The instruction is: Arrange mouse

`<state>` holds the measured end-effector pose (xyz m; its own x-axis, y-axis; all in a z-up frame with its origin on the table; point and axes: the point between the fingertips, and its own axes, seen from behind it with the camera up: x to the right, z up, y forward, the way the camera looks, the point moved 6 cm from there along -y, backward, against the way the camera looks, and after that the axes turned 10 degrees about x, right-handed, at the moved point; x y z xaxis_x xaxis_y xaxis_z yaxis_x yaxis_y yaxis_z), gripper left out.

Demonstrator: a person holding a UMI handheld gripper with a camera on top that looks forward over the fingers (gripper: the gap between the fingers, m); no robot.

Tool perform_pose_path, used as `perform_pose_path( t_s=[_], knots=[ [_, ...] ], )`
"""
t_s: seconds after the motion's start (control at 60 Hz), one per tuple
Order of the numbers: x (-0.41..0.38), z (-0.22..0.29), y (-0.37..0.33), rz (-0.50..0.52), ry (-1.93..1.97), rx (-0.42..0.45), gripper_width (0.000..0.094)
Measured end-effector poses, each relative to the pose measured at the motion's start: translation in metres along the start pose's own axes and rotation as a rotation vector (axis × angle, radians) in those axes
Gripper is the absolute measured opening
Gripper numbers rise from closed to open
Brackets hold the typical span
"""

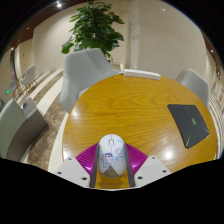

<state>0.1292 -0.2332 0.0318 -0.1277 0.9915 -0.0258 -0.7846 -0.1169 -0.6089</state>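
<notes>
While the gripper (111, 172) points across a round wooden table (125, 110), a white mouse (110, 156) sits between its two fingers, whose magenta pads (87, 156) flank it closely on both sides. Whether the pads actually press on the mouse or leave a slight gap I cannot tell. From the mouse, a dark closed laptop (188, 123) lies at about two o'clock near the table's rim. Grey chairs (84, 70) stand around the table, and a leafy potted plant (95, 25) rises beyond at twelve o'clock.
</notes>
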Motion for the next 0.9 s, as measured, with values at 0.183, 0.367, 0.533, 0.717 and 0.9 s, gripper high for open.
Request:
perform_pose_path(
  t_s=[0.183, 0.367, 0.533, 0.717, 0.9],
  knots=[
    [-0.002, 0.015, -0.019, 0.012, 0.018, 0.015, 0.0377],
    [0.054, 0.105, -0.054, -0.02, 0.048, 0.17, 0.0375],
    [0.182, 0.171, -0.037, -0.141, 0.059, 0.26, 0.0375],
    [0.296, 0.135, 0.011, -0.211, 0.081, 0.177, 0.0376],
    [0.332, 0.077, 0.052, -0.184, 0.119, 0.063, 0.038]
  ],
)
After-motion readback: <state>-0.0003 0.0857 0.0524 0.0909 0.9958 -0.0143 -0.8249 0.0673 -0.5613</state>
